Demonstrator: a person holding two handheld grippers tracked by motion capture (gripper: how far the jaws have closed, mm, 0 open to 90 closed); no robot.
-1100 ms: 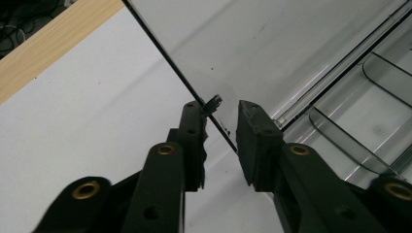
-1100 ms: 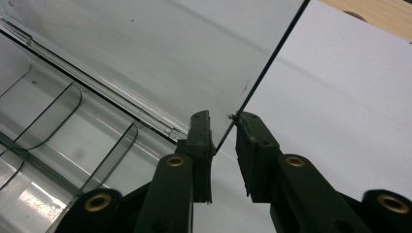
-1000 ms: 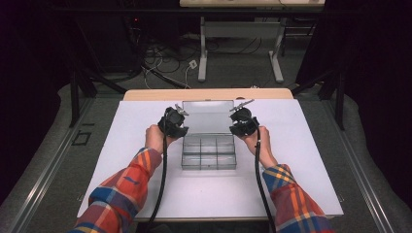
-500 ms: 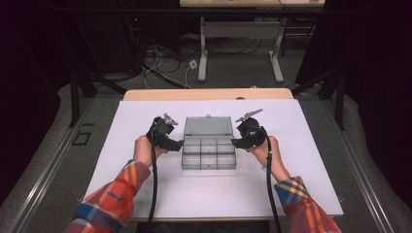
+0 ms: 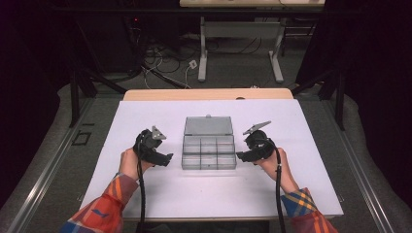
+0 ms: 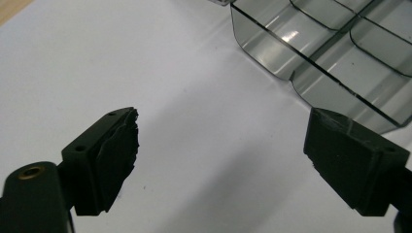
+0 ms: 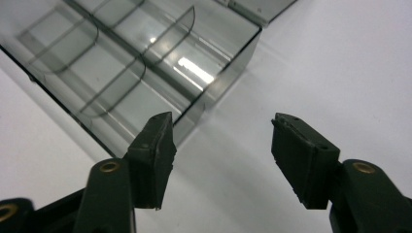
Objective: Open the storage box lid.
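Since the earlier frames, both hands have drawn back toward the person and apart: a second ago each tool sat at a far corner of the clear compartment box (image 5: 209, 151), and now each hangs beside the box's near half, off its side walls. The box itself has not shifted on the white bench (image 5: 145, 194), and its lid (image 5: 209, 126) lies open flat on the far side.

The left tool (image 5: 166, 158) is just left of the box, its tips aimed at the box's left wall but apart from it; in the left gripper view its jaws stand wide apart, with nothing between them, and the box's corner (image 6: 311, 63) lies ahead and to the right of the right-hand jaw.

The right tool (image 5: 240, 156) is just right of the box, tips close to the right wall. In the right gripper view its jaws are spread and empty; the box (image 7: 145, 73) lies ahead of the left-hand jaw, bare bench ahead of the other.
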